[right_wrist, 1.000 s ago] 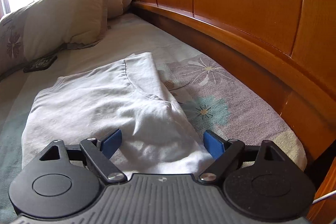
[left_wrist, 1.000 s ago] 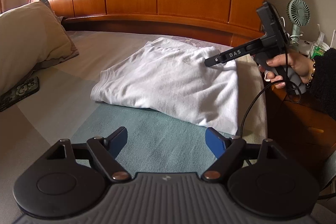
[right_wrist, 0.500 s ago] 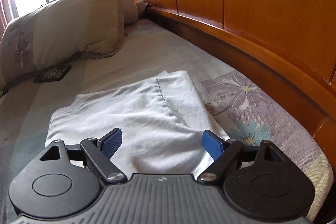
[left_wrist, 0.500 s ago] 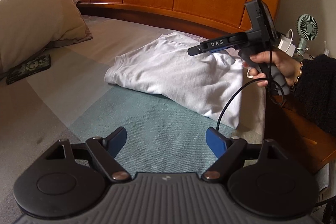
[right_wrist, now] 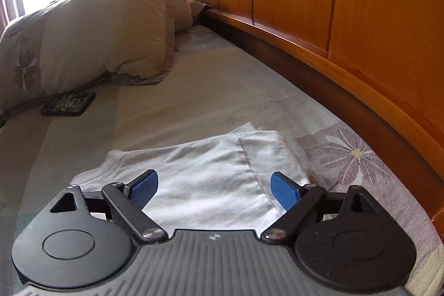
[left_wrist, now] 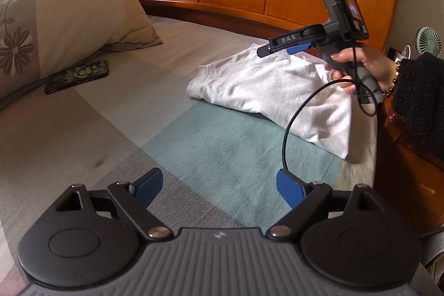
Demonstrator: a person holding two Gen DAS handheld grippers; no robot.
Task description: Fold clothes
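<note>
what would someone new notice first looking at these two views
Probably the white shirt, folded and lying on the bed near the glossy orange wooden headboard. Next, the right gripper hovering just above the shirt, its jaws opening with nothing between them. Further off, a big cream pillow with a dark phone lying flat beside it on the sheet.

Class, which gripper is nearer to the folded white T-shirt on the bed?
Right. The right gripper hovers just above the T-shirt, jaws opening, empty. The left gripper is over bare bedsheet, well short of it.
</note>
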